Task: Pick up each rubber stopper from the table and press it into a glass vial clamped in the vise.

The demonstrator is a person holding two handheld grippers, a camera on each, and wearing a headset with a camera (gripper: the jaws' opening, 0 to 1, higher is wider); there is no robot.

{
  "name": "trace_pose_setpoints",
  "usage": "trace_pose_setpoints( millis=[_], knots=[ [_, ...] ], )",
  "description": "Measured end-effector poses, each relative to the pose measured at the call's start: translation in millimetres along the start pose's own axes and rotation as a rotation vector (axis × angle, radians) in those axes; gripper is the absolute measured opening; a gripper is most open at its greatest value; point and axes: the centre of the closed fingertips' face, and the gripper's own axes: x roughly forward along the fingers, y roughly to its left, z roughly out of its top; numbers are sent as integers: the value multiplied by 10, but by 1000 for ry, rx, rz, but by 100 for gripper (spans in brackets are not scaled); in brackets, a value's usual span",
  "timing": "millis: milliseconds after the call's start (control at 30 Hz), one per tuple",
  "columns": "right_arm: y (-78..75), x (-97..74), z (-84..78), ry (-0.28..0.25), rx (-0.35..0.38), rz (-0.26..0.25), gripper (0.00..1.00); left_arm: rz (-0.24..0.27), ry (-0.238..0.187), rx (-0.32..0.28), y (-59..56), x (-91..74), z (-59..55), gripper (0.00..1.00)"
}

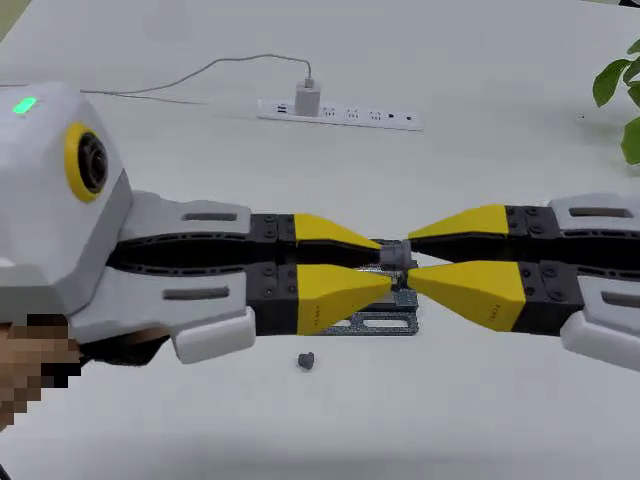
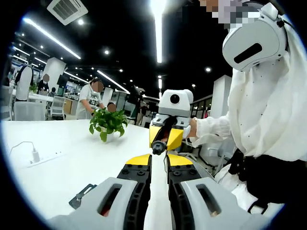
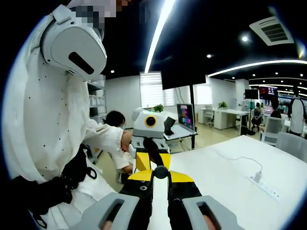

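Two sets of fingers meet tip to tip above the vise [image 1: 385,322]. Those of the right gripper [image 3: 160,175] appear closed on a dark rubber stopper [image 3: 160,171], seated between their yellow tips. Those of the left gripper [image 2: 159,157] stand at a narrow slot; whether they touch the stopper cannot be told. The grey piece at the meeting point is judged to be the glass vial [image 1: 395,254], too small to confirm.

Recommended: set the stopper square over the mouth, press straight down, and use the left tips as a steady, not a lever.

A second stopper [image 1: 306,361] lies loose on the bench [image 1: 480,400], near the vise. Room to withdraw is ample toward either side; the power strip [image 1: 340,112] and plant [image 1: 620,90] stand well apart.
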Motion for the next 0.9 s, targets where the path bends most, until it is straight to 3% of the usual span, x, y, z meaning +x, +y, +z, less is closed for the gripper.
trace_pose_setpoints(
  millis=[233,567,833,900],
  knots=[
    [-78,-36,-28,10,9,-27,5,39,39,14,80,-77,-117,13],
    [-233,-22,-81,33,35,-64,5,124,111,61,223,-175,-299,31],
    [-458,36,-171,101,39,-77,5,198,162,104,356,-287,-457,50],
    [-496,85,-193,125,39,-76,5,230,191,117,414,-328,-523,52]
  ],
)
